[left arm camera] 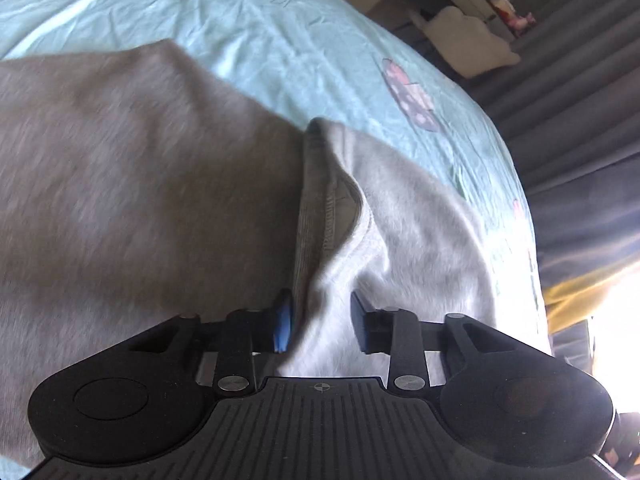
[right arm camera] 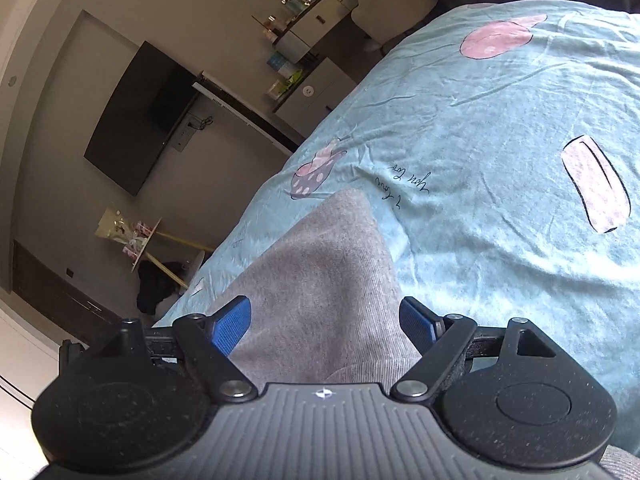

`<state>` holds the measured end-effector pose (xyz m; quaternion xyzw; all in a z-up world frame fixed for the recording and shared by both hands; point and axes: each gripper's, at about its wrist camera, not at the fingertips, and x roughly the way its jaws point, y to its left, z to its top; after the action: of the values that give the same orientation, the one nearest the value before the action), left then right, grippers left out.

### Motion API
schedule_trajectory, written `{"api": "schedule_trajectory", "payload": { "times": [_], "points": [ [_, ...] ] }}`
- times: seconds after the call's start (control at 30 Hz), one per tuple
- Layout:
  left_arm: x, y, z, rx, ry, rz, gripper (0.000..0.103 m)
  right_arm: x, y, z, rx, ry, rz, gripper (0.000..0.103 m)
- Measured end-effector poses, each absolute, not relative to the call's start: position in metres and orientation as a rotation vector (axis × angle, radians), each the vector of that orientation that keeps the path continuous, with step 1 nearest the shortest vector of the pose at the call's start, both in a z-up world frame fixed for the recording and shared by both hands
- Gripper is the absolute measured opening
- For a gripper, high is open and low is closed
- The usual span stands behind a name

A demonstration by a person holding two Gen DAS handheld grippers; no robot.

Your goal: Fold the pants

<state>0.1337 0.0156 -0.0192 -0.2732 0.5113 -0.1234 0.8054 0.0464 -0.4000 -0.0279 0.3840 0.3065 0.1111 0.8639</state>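
Grey sweatpants (left arm camera: 132, 184) lie on a light blue bedsheet (left arm camera: 256, 28). In the left wrist view the waistband (left arm camera: 320, 200) with its inner label runs up the middle, with paler grey cloth to its right. My left gripper (left arm camera: 322, 322) is open, its blue-padded fingers (left arm camera: 282, 326) straddling a bunch of the grey cloth near the waistband. In the right wrist view a grey leg end (right arm camera: 332, 272) lies between the fingers. My right gripper (right arm camera: 324, 330) is open, its blue pads (right arm camera: 230, 330) spread on either side of that cloth.
The bedsheet (right arm camera: 500, 120) has pink cartoon prints (right arm camera: 596, 184) and script. The bed edge drops off to the left in the right wrist view, with a wall TV (right arm camera: 136, 120), cabinets (right arm camera: 304, 40) and a small round table (right arm camera: 144, 246) beyond. Dark curtains (left arm camera: 560, 92) hang past the bed.
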Motion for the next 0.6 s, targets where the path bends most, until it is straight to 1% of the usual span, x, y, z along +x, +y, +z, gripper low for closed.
{"api": "schedule_trajectory", "payload": {
  "times": [0.03,0.1,0.17,0.23,0.27,0.3,0.33,0.37,0.4,0.43,0.47,0.53,0.57,0.6],
  "points": [
    [0.127,0.019,-0.023,-0.604,1.093,-0.274,0.041,0.046,-0.399,-0.027,0.797,0.645,0.231,0.082],
    [0.116,0.02,-0.029,-0.645,1.086,-0.289,0.056,0.046,-0.397,-0.027,0.779,0.648,0.229,0.082],
    [0.109,0.018,-0.035,-0.698,1.066,-0.302,0.063,0.046,-0.392,-0.024,0.75,0.658,0.223,0.082],
    [0.103,0.017,-0.041,-0.71,1.056,-0.29,0.064,0.045,-0.386,-0.02,0.714,0.661,0.227,0.081],
    [0.102,0.017,-0.044,-0.713,1.065,-0.281,0.063,0.044,-0.383,-0.017,0.699,0.659,0.235,0.078],
    [0.1,0.017,-0.047,-0.732,1.077,-0.288,0.063,0.042,-0.379,-0.015,0.681,0.654,0.248,0.069],
    [0.098,0.017,-0.05,-0.752,1.085,-0.296,0.062,0.041,-0.375,-0.013,0.666,0.655,0.25,0.064],
    [0.1,0.022,-0.049,-0.757,1.088,-0.302,0.06,0.041,-0.371,-0.013,0.648,0.667,0.248,0.053],
    [0.101,0.02,-0.05,-0.739,1.091,-0.304,0.055,0.042,-0.365,-0.013,0.629,0.692,0.246,0.044],
    [0.102,0.02,-0.049,-0.716,1.089,-0.303,0.053,0.044,-0.36,-0.014,0.61,0.725,0.243,0.041],
    [0.099,0.021,-0.049,-0.701,1.084,-0.301,0.049,0.047,-0.354,-0.016,0.584,0.767,0.236,0.037],
    [0.098,0.019,-0.05,-0.683,1.088,-0.289,0.037,0.055,-0.343,-0.023,0.522,0.862,0.195,0.036],
    [0.093,0.02,-0.051,-0.674,1.096,-0.278,0.029,0.059,-0.338,-0.027,0.498,0.923,0.172,0.035],
    [0.093,0.022,-0.051,-0.677,1.1,-0.271,0.026,0.061,-0.334,-0.031,0.485,0.96,0.156,0.032]
  ]
}}
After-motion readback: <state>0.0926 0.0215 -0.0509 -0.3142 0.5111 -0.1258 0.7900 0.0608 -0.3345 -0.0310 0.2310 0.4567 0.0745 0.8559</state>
